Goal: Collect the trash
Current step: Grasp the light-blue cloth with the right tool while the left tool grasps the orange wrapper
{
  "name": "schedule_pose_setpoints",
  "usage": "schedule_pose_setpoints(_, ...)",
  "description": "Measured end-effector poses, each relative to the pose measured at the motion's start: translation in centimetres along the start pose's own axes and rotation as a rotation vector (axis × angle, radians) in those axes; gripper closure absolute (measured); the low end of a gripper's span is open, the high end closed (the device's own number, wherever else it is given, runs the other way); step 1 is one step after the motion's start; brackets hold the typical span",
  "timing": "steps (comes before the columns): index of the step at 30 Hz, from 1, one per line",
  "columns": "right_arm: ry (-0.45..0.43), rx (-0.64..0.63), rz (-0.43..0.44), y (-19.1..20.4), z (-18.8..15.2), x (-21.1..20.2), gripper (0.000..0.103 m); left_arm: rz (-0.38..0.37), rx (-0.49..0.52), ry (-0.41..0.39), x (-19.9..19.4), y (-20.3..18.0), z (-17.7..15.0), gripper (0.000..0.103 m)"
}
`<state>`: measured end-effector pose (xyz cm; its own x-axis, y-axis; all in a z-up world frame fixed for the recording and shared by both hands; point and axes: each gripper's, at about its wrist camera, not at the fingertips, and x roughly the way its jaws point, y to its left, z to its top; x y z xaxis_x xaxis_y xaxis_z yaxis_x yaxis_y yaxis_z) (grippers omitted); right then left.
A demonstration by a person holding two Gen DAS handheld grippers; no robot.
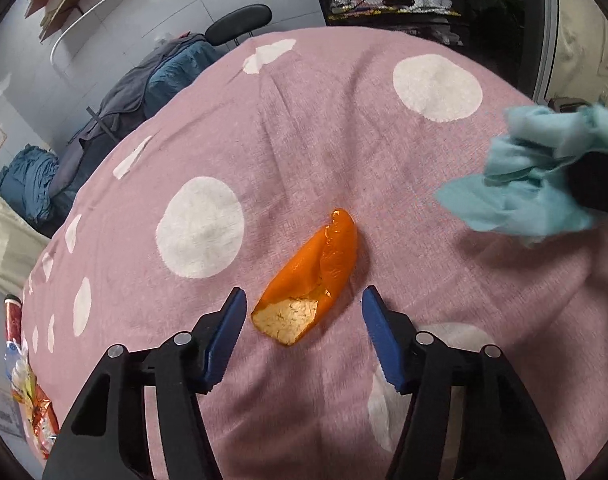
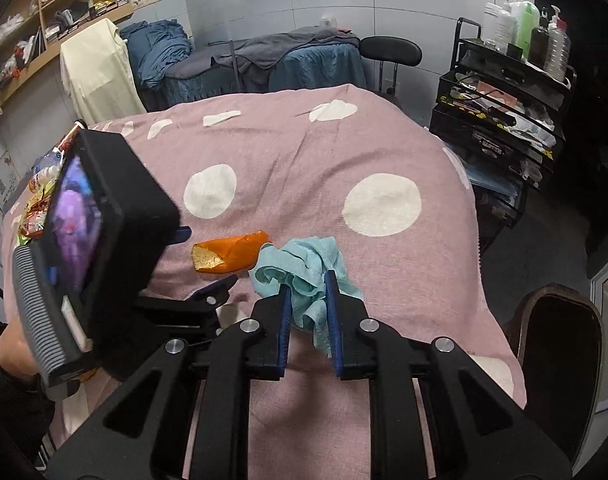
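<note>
Orange peel (image 1: 311,276) long axis pointing away btwn released left tongs (image 1: 304,300), right tongs (image 2: 308,280) grasping teal tissue (image 2: 300,268)

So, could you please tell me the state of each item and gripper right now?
Peel: lying on the blanket, between open jaws, untouched.
Tissue: crumpled, pinched.
Left gripper: open around the peel.
Right gripper: shut on the tissue.
</note>
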<state>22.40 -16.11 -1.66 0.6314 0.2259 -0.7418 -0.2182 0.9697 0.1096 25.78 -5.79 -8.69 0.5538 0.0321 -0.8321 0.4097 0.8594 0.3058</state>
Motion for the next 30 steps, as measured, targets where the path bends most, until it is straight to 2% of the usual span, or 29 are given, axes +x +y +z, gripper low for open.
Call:
schedule_pose_setpoints(3,-0.007,0.037,0.000,-1.1,-0.5,-0.5,0.086,0.028,0.022,0.043,1.2,-0.3,0.4,0.050)
schedule_pose_setpoints(7,-0.011,0.083,0.014,-2.5,-1.1,-0.9,0.086,0.012,0.027,0.062,1.5,-0.3,0.6,0.063)
schedule_pose_setpoints(9,-0.020,0.103,0.014,-3.1,-1.4,-1.2,0.086,0.021,0.032,0.053,1.3,-0.4,0.6,0.071)
schedule_pose_setpoints(11,-0.036,0.121,0.014,-3.5,-1.7,-1.8,0.086,0.007,0.021,0.034,0.7,-0.3,0.4,0.088)
schedule_pose_setpoints(18,-0.086,0.156,0.014,-4.5,-2.6,-3.7,0.086,-0.032,-0.088,0.001,-0.6,1.0,-0.3,0.091)
schedule_pose_setpoints(30,-0.110,0.215,0.027,-6.1,-4.4,-5.1,0.086,-0.082,-0.224,-0.121,-5.1,1.4,-2.5,0.094)
